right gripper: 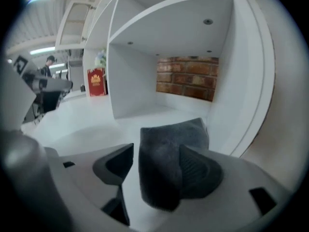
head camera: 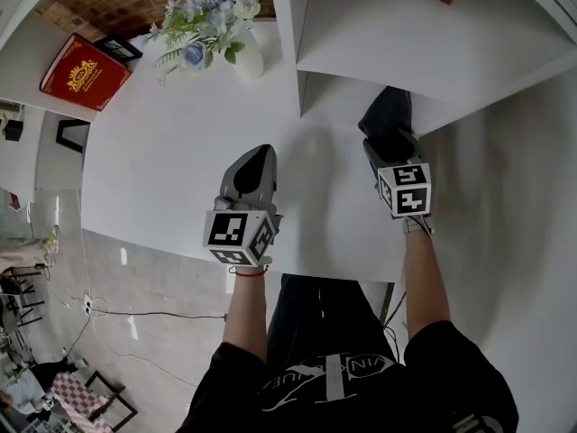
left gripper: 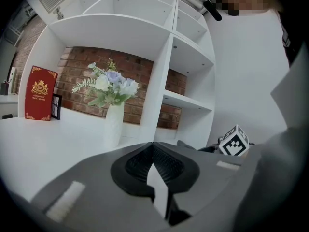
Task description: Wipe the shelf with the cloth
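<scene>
A dark grey cloth (head camera: 388, 115) lies bunched at the mouth of the lowest shelf compartment (head camera: 338, 97), by its right wall. My right gripper (head camera: 386, 140) reaches into it from the near side. In the right gripper view the cloth (right gripper: 169, 144) sits between the wide-spread jaws of the right gripper (right gripper: 157, 151). It leans on the right pad, and a narrow gap separates it from the left pad, so the gripper is open. My left gripper (head camera: 264, 153) hovers over the white tabletop to the left, jaws shut on nothing (left gripper: 153, 146).
A white vase of blue and white flowers (head camera: 225, 25) stands at the back beside the shelf's upright. A red book (head camera: 84, 72) and a small black frame (head camera: 117, 48) lean at the far left. The tabletop's front edge (head camera: 153, 242) runs below my left gripper.
</scene>
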The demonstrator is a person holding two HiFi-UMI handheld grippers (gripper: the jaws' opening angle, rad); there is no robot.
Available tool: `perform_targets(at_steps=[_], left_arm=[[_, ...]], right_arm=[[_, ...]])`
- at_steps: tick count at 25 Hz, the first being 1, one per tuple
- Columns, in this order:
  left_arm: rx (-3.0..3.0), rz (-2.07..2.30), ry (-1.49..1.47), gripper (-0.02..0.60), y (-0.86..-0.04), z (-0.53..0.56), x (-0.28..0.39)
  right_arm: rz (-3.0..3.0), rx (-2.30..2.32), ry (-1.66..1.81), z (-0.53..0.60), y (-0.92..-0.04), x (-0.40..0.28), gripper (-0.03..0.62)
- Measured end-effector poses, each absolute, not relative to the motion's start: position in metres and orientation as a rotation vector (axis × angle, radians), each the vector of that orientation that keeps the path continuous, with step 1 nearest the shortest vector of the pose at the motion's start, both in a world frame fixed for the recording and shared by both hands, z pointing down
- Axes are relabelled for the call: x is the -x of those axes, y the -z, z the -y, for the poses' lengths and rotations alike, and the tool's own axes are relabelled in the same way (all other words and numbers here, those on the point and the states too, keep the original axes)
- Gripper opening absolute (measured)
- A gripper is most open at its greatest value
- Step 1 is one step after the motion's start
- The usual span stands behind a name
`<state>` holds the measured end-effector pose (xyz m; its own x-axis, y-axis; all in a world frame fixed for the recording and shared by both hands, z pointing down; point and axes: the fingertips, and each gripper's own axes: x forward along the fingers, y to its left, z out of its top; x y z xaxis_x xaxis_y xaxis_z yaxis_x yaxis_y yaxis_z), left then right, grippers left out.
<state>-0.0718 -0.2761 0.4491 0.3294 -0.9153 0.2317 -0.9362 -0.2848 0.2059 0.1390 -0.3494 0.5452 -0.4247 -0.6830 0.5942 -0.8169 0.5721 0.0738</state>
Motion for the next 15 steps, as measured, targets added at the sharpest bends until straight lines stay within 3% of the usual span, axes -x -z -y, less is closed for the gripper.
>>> perform_targets(at_steps=[9, 15], left_arm=[[-2.315, 1.61, -0.076, 0.011, -0.45, 0.272, 0.066], [-2.334, 1.586, -0.074, 0.011, -0.449, 0.271, 0.06]], right_arm=[[1.992, -1.207, -0.168, 0.361, -0.563, -0.127, 0.265], [1.907, -1.123, -0.004, 0.36, -0.567, -0.108, 0.162]])
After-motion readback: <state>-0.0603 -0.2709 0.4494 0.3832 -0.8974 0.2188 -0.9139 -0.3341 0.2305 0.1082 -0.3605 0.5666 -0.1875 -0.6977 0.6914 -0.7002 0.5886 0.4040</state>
